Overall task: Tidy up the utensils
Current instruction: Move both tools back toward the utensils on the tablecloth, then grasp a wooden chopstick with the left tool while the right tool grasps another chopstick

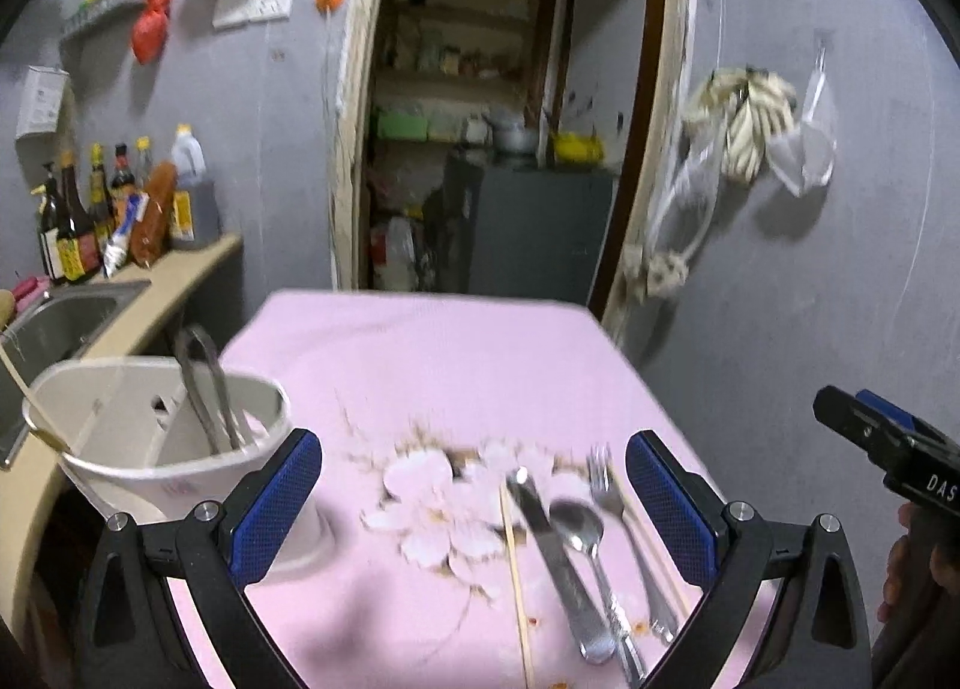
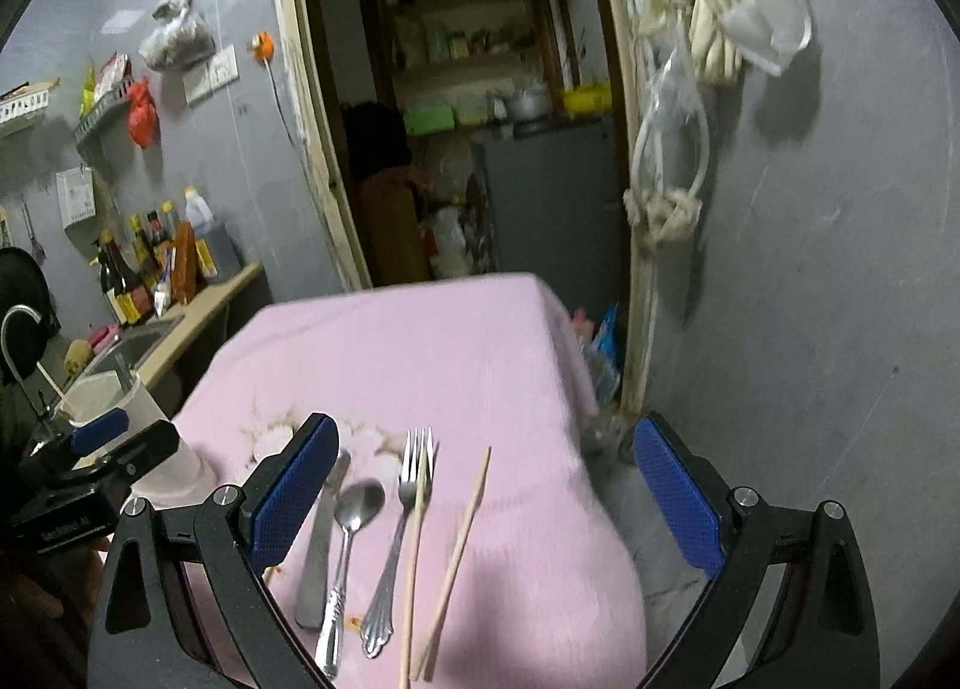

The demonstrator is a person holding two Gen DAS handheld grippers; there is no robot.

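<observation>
On the pink tablecloth (image 1: 432, 365) lie a knife (image 1: 555, 557), a spoon (image 1: 585, 545), a fork (image 1: 624, 521) and wooden chopsticks (image 1: 515, 581). A white utensil holder (image 1: 162, 449) at the left holds metal tongs (image 1: 207, 389). My left gripper (image 1: 474, 485) is open and empty above the utensils. My right gripper (image 2: 483, 479) is open and empty; below it lie the knife (image 2: 318, 545), spoon (image 2: 351, 533), fork (image 2: 402, 521) and chopsticks (image 2: 456, 557). The holder (image 2: 120, 407) shows at the far left.
A counter with a sink (image 1: 54, 323) and sauce bottles (image 1: 108, 209) stands at the left. A doorway (image 1: 498, 137) opens behind the table. Bags and rope (image 1: 738, 131) hang on the grey wall at the right. The table's right edge (image 2: 594, 449) drops to the floor.
</observation>
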